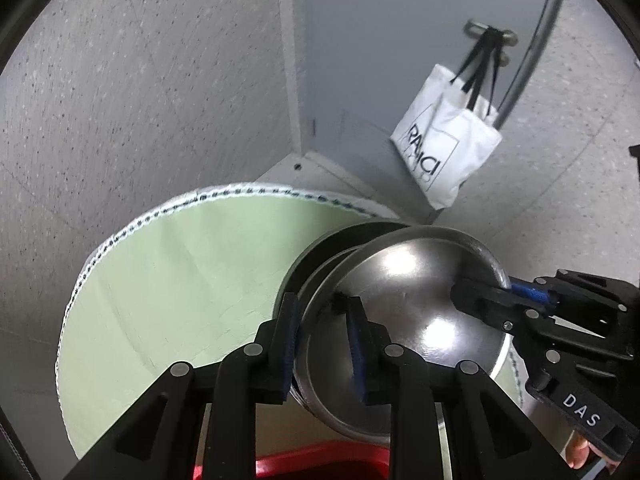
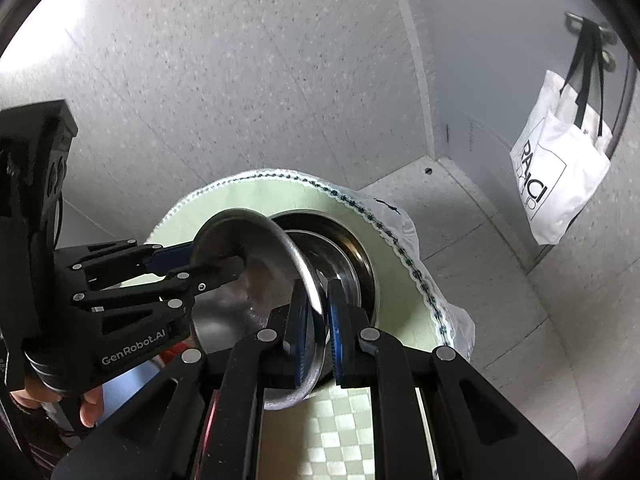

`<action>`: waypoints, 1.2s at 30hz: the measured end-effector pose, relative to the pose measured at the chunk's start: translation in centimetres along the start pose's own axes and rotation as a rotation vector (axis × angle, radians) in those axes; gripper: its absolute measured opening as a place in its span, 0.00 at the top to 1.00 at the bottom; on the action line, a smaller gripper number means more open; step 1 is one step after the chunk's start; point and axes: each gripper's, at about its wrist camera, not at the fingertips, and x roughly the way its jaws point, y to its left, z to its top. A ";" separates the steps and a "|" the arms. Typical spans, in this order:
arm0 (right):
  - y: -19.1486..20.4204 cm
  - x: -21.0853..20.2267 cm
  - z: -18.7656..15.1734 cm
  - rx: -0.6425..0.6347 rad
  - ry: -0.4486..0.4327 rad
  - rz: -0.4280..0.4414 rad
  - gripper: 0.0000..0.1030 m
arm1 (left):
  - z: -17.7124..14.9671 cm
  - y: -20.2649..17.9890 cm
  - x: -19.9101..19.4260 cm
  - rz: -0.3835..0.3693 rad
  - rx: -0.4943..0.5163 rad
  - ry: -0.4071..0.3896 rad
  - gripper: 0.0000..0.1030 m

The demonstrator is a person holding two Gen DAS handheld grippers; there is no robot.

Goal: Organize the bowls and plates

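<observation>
I held one steel bowl (image 1: 404,280) from both sides — my left gripper (image 1: 322,344) was clamped on its near rim, one pad inside and one outside; my right gripper (image 2: 318,320) was clamped on the opposite rim. The bowl tilted above a second bowl (image 2: 352,252), which sat on the green cloth (image 1: 192,280); a white bag (image 1: 444,148) hung on the door behind.

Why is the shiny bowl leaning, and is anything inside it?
Tipped and empty. Both grippers, left and right, pinch the steel bowl's rim, and its bare inside shows.
</observation>
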 end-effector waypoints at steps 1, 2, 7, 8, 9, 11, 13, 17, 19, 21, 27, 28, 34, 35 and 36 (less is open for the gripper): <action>0.1 0.3 0.0 -0.003 0.006 -0.005 0.91 | 0.6 -0.3 0.8 0.004 -0.005 0.006 0.80; 0.2 0.7 0.1 -0.010 0.012 -0.012 0.91 | 1.4 -0.7 1.9 0.007 -0.008 0.009 0.80; 0.5 1.7 0.0 -0.035 0.028 -0.040 0.89 | 1.6 -0.6 3.1 0.007 -0.020 0.023 0.80; 0.5 1.9 0.1 -0.032 0.031 -0.041 0.87 | 1.5 -0.5 3.2 0.002 -0.028 0.024 0.79; 0.4 2.0 0.1 -0.032 0.034 -0.046 0.87 | 1.6 -0.5 3.2 0.000 -0.031 0.022 0.79; 0.3 2.2 0.1 -0.029 0.034 -0.052 0.87 | 1.7 -0.5 3.3 0.001 -0.030 0.014 0.79; 0.0 2.3 0.1 -0.022 0.032 -0.054 0.87 | 1.4 -0.5 3.0 0.001 -0.037 0.008 0.78; -0.2 1.9 0.1 -0.018 0.016 -0.051 0.85 | 0.7 0.2 1.7 -0.029 -0.068 -0.020 0.64; -0.2 1.1 0.1 -0.017 0.001 -0.055 0.72 | 0.2 0.7 0.6 -0.030 -0.089 -0.042 0.54; -0.1 0.3 0.1 -0.019 -0.021 -0.063 0.56 | -0.2 1.2 -0.6 -0.033 -0.105 -0.076 0.40; -0.2 -3.0 0.0 0.007 -0.087 -0.068 0.26 | -1.6 3.0 -3.3 -0.024 -0.152 -0.150 0.16; -0.4 -3.2 -0.1 0.019 -0.091 -0.065 0.25 | -1.8 3.4 -3.3 -0.019 -0.157 -0.149 0.16; -2.7 -2.9 -0.8 0.126 -0.069 0.004 0.25 | -3.2 4.8 -2.8 -0.026 -0.201 -0.108 0.15; -3.2 -2.6 -1.0 0.146 -0.057 0.009 0.25 | -3.1 4.8 -2.6 -0.032 -0.204 -0.099 0.15; -3.6 -2.2 -1.2 0.166 -0.049 0.019 0.25 | -2.9 4.8 -2.3 -0.031 -0.202 -0.087 0.15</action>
